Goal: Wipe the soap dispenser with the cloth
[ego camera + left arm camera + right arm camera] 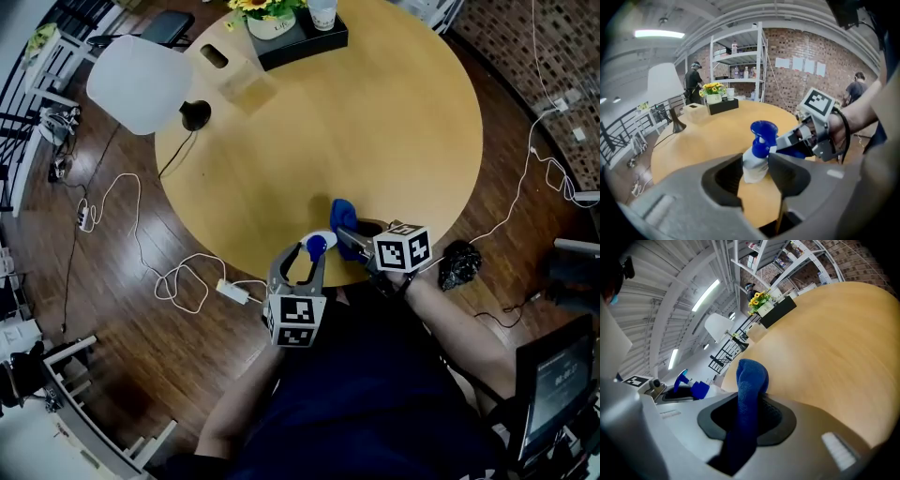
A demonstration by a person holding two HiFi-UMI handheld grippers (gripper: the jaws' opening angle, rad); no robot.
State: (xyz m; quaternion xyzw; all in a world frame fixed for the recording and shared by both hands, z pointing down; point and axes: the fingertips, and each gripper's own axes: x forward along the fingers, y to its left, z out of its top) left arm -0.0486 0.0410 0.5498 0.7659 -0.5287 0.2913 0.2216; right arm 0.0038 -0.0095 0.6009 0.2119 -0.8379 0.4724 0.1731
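Observation:
A soap dispenser (318, 241) with a white body and blue pump (763, 129) sits at the near edge of the round wooden table (375, 131). My left gripper (308, 251) is shut on its white body (756, 161), which leans to the right between the pads. Just right of it, my right gripper (350, 234) is shut on a blue cloth (343, 212). The cloth (751, 379) sticks up from the jaws as a folded tuft. In the right gripper view the blue pump (696, 389) shows at the left. The cloth's tip lies close beside the pump head.
A white-shaded lamp (141, 82) and a wooden box (230, 67) stand at the table's far left. A black tray (302, 42) with flowers and a cup is at the far edge. Cables and a power strip (232, 291) lie on the floor.

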